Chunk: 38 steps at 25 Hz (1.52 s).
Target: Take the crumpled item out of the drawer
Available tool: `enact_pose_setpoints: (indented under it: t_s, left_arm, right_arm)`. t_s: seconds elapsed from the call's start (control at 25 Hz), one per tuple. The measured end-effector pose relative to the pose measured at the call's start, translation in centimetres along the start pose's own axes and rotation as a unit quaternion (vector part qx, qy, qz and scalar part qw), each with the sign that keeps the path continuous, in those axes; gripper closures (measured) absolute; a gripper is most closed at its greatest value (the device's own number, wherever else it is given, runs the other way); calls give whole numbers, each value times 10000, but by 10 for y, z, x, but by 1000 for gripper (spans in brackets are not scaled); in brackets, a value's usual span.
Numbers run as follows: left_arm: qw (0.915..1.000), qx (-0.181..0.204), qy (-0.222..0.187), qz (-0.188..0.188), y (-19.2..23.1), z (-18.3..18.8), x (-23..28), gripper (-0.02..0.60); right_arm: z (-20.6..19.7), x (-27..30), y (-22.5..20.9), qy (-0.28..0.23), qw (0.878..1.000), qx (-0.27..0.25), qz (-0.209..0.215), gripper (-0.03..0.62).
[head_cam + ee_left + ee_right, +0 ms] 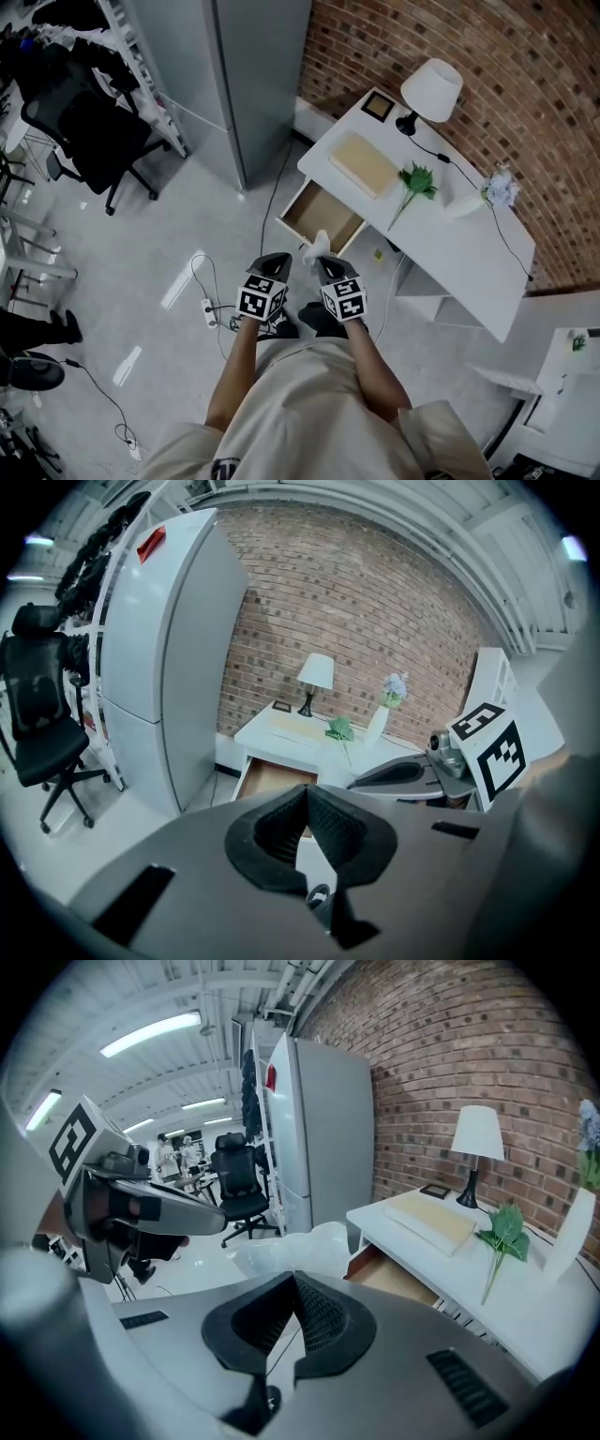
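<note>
Beige shirt [309, 412]; black-white marker cubes [262, 298]; black jaws.

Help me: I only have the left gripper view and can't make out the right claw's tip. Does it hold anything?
Observer: Yes. The right gripper view shows the right claw shut on a crumpled white wad.
Operator: Is it out of the drawer?
Observer: In the head view the wad sits at the claw's tip, over the front edge of the open drawer. The drawer's brown bottom looks bare.
</note>
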<state>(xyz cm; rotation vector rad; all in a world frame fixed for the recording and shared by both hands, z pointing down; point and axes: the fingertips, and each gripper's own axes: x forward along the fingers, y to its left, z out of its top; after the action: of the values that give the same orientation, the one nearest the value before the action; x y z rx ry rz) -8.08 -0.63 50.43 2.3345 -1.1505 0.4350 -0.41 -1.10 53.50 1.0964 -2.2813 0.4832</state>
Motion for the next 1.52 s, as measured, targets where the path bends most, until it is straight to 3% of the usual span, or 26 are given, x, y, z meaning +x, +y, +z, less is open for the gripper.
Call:
enact_pose_setpoints:
  t_s: [0.44,1.52]
  left_arm:
    - [9996,192,203,-31,-2,-13,12,568]
    - [9996,200,183,-67,13,10,44,568]
  right_arm:
    - [-21,12,-13,-17,9995,310,-38,568]
    - [1,31,-40,-38,9999,165,-24,568]
